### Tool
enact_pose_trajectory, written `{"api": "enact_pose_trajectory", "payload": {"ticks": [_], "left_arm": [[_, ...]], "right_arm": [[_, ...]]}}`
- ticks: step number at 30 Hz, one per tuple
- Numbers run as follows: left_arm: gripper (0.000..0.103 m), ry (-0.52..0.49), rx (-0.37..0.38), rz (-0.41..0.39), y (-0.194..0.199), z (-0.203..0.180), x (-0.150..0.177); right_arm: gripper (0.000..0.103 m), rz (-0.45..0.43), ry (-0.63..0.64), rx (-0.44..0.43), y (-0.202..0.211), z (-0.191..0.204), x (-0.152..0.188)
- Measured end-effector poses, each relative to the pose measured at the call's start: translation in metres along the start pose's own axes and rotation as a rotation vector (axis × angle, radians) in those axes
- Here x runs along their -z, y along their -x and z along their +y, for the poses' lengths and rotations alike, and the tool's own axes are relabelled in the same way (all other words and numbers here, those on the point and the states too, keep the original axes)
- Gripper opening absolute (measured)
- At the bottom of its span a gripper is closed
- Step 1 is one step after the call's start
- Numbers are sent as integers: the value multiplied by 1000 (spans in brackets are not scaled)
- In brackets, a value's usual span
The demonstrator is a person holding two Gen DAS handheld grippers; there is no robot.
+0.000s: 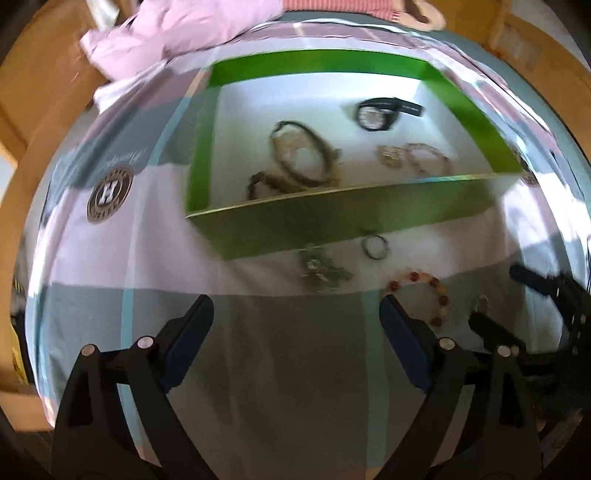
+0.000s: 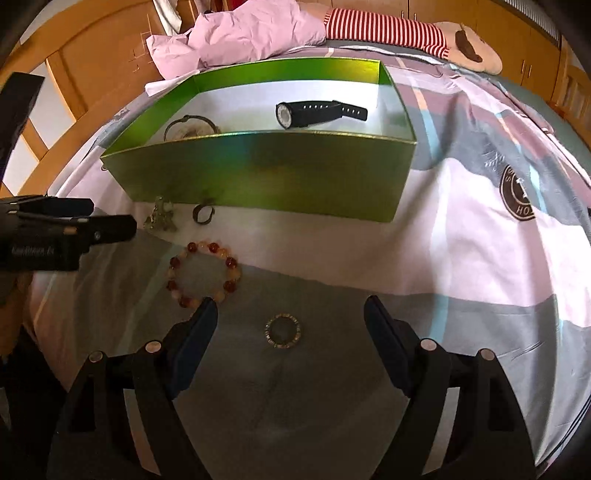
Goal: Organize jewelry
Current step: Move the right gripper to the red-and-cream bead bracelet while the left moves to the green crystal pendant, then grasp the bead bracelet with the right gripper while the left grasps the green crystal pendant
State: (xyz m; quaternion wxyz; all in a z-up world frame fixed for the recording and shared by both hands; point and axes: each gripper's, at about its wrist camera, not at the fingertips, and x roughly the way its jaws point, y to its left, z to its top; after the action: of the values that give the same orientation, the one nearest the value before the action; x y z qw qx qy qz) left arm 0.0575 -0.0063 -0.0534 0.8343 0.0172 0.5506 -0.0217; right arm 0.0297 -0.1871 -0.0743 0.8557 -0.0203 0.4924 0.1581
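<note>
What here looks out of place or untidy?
Four pieces lie on the bedsheet outside the green box: a beaded bracelet, a sparkly ring, a dark ring and a tangled metal piece.

Pink pillow (image 2: pixel 255 33) (crumpled) on patchwork bedsheet (image 2: pixel 480 236)

Glossy green card box (image 2: pixel 266 173) — soft cloth bedsheet (image 2: pixel 461 236).

Probably a home bedroom: patchwork bedsheet (image 2: pixel 480 229), pink pillow (image 2: pixel 251 33), wooden headboard (image 2: pixel 92 62).
</note>
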Motion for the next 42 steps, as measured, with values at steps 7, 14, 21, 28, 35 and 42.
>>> {"api": "enact_pose_trajectory", "payload": {"ticks": [7,14,21,28,35,42], "left_arm": [[91,47,2,72,-15,7,3],[91,29,-11,84,-17,5,4],[91,62,34,69,-8,25,-7],[91,162,90,105,-15,45,-11],[91,190,116,126,-25,45,-12],[91,308,252,95,-30,54,-21]], "right_arm": [[80,7,19,10,-3,5,3],[80,5,56,18,-8,14,8],[80,-10,47,0,-5,13,5],[80,-35,49,-17,-8,20,-2],[44,-32,126,50,-36,47,-17],[11,-14,124,48,-25,38,-12]]}}
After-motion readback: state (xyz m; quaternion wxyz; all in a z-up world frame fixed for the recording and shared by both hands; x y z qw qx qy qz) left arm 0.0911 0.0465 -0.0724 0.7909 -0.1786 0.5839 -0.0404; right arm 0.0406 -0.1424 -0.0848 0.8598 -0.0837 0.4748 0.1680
